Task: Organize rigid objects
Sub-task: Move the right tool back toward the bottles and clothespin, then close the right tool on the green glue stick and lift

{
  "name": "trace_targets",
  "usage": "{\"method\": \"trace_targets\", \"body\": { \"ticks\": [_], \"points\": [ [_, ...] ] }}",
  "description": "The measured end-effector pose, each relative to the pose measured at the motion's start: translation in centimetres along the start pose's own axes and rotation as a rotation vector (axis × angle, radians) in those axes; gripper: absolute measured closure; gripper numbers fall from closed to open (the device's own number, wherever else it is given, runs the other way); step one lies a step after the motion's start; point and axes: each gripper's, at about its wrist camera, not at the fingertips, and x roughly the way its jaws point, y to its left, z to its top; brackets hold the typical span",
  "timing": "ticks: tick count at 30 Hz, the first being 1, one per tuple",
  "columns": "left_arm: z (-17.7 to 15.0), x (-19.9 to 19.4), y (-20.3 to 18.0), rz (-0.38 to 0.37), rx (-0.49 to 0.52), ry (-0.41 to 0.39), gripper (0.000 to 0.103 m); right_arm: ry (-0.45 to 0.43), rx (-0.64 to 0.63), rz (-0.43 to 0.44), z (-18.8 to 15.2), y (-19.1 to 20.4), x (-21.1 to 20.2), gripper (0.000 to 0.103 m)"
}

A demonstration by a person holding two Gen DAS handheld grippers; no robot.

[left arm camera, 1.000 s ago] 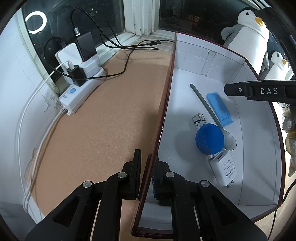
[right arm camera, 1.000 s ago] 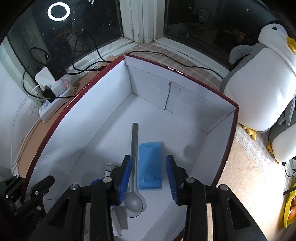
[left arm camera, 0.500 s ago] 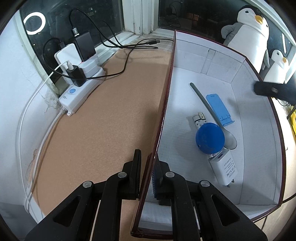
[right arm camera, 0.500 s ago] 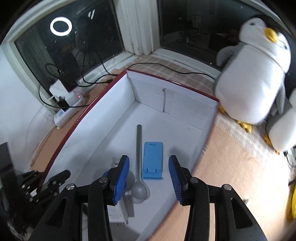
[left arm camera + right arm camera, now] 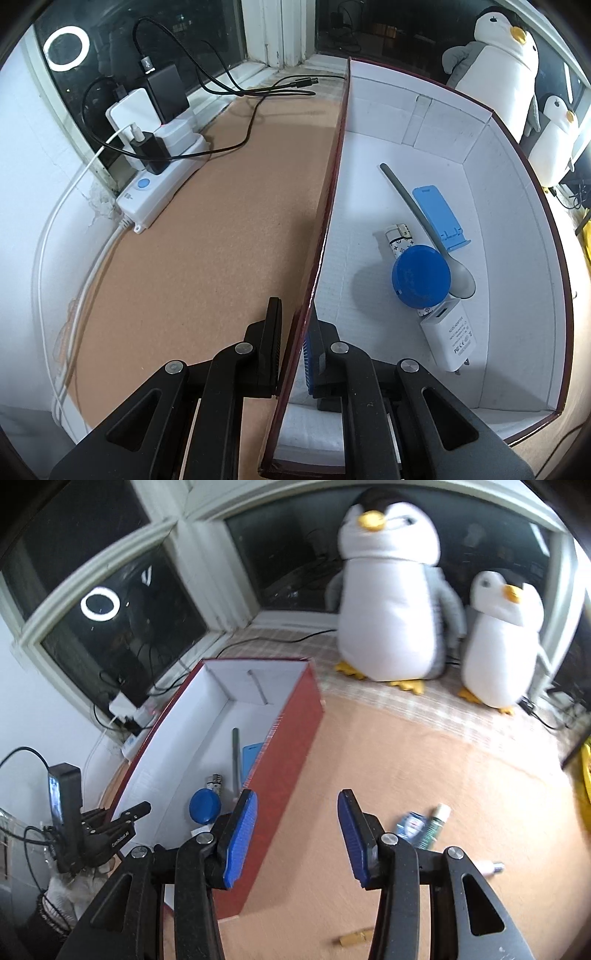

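Red box point(image 5: 325, 236) wall pinched by left fingers point(image 5: 271, 347) | right fingers point(image 5: 240, 827) apart, empty

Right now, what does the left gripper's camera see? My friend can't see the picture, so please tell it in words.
The left gripper has its jaws pinched on the side wall of a red box with a white inside. In the box lie a grey spoon, a light blue stand, a round blue lid and a white charger. A power strip sits left on the brown mat.
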Motion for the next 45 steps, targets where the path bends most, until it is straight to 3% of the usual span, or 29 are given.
{"method": "trace_targets", "body": {
  "ticks": [8,20,31,45],
  "points": [
    [0.6,0.3,-0.3,0.012,0.009,0.008,0.093,0.024,0.109,-0.084,-3.1,-5.5,-1.3,0.061],
    [1.6,0.9,-0.7,0.026,0.024,0.014,0.093,0.139,0.171,-0.172,-5.0,-10.8,2.9,0.062],
    [1.9,1.0,-0.6,0.029,0.023,0.016,0.092,0.234,0.175,-0.18,-4.1,-12.0,7.7,0.07],
    [2.0,1.0,-0.6,0.03,0.022,0.015,0.092,0.293,0.136,-0.208,-3.3,-12.5,10.7,0.075]
  ]
}}
